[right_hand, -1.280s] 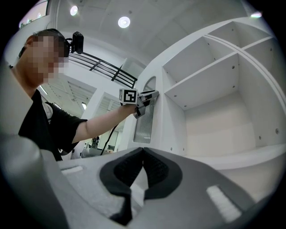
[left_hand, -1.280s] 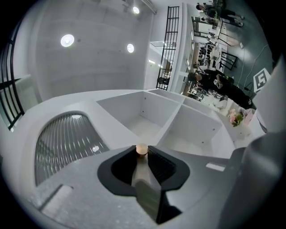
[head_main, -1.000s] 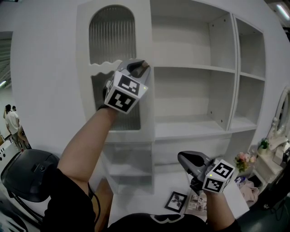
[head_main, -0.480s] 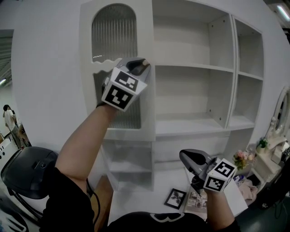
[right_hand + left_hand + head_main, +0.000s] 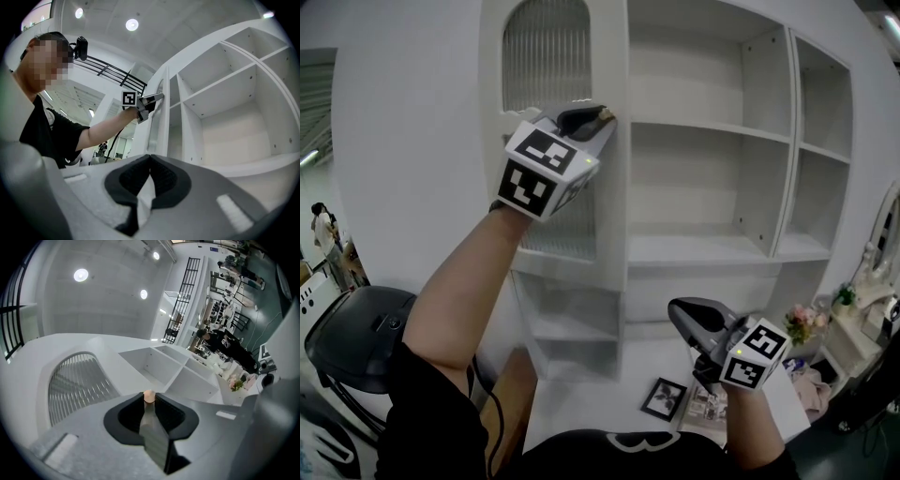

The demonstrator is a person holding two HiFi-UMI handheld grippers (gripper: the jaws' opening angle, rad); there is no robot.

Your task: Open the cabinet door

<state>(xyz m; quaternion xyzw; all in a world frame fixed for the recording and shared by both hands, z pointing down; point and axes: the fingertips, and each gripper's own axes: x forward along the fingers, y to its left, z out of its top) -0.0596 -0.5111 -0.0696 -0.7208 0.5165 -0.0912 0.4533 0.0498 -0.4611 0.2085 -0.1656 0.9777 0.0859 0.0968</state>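
The white cabinet door, with an arched ribbed-glass panel, stands swung out from the shelf unit. My left gripper is raised to the door's free edge and is shut on its small round knob. In the left gripper view the knob sits pinched between the dark pads. The right gripper view shows the door nearly edge-on, with the left gripper at its edge. My right gripper hangs low at the right, shut and holding nothing, away from the door.
Open white shelves fill the right of the unit. Below lies a white desk top with a framed photo and papers. Flowers stand at the right. A black chair is at the lower left, with people far off.
My left gripper has shifted with the knob, and the door's free edge has swung along with it. The right gripper has hardly moved.
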